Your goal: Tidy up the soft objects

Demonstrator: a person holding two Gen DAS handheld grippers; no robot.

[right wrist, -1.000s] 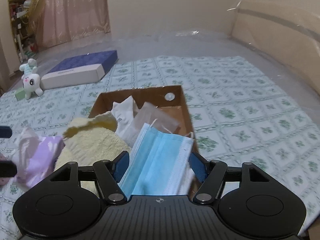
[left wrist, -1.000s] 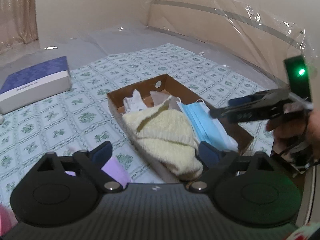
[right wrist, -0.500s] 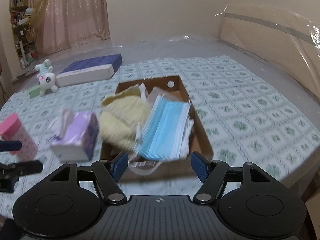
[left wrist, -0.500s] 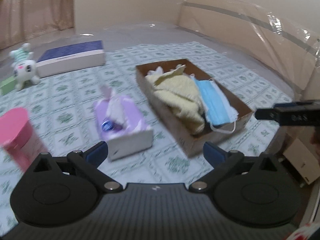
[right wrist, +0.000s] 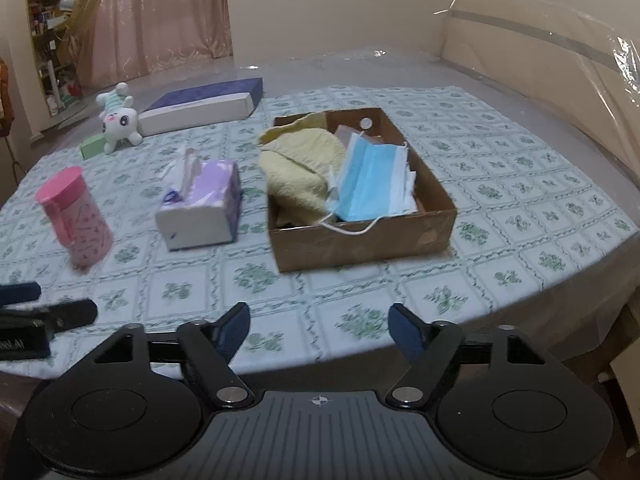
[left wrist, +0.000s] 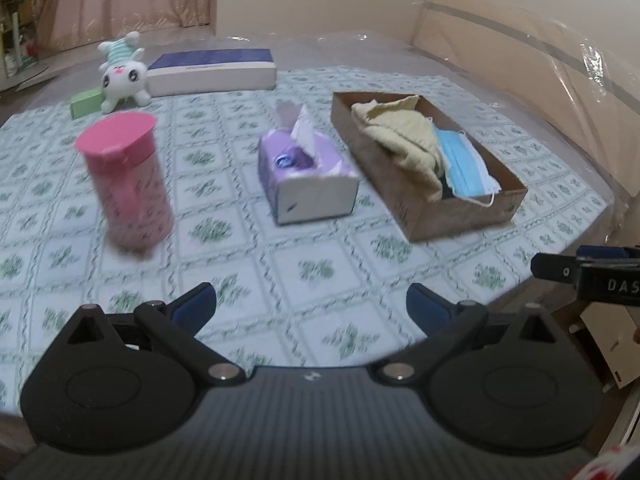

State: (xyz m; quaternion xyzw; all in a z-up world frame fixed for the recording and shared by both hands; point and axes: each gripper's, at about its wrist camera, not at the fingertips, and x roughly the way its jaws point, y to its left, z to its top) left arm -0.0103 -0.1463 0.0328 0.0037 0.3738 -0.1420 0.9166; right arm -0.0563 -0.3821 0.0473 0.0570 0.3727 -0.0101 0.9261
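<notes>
A brown cardboard box on the patterned tablecloth holds a yellow towel and blue face masks. A purple tissue box lies to the left of the cardboard box. My left gripper is open and empty, low over the table's near part. My right gripper is open and empty, near the table's front edge. Each gripper's fingers show at the edge of the other's view.
A pink lidded cup stands left of the tissue box. A white plush toy, a green block and a flat blue-topped box lie at the far left. The table's edge curves at right.
Both grippers have drawn back and up from the cardboard box, open and empty. The towel and masks stay in the box.
</notes>
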